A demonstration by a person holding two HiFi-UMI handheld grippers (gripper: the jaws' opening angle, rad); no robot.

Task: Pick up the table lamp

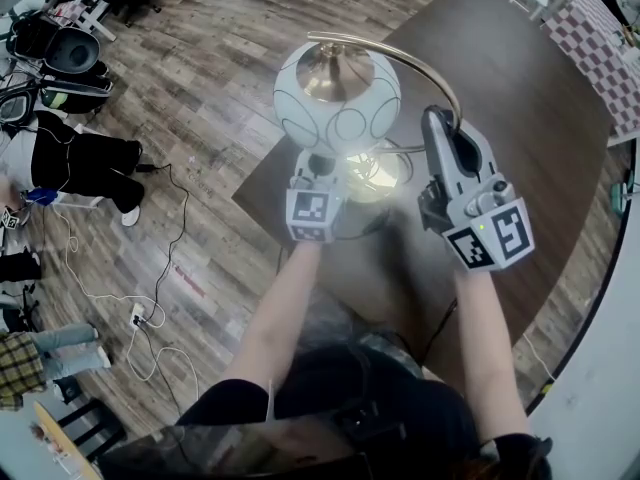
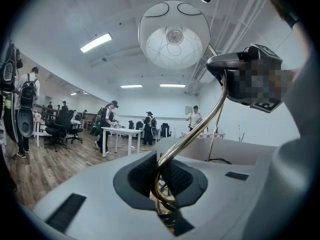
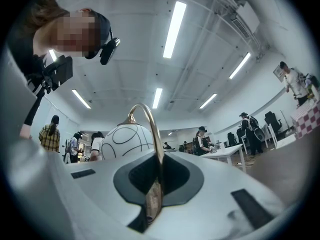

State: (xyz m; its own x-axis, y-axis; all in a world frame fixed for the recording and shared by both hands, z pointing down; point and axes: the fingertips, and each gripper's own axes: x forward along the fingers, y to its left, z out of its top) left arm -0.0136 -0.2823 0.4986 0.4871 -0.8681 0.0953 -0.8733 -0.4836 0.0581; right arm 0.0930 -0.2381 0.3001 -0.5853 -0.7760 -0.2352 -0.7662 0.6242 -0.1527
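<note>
The table lamp has a white globe shade with black line patterns and a curved brass stem arching over it. Below the shade I see its round base with a coiled cable, above the dark brown table. My left gripper is shut on the lower stem, with the shade overhead. My right gripper is shut on the stem further along the arch, the shade just beyond it. Whether the base touches the table is hidden.
The table's near-left edge drops to a wood floor with a loose white cable and a power strip. A checkered table stands at the top right. People and office chairs are further off at the left.
</note>
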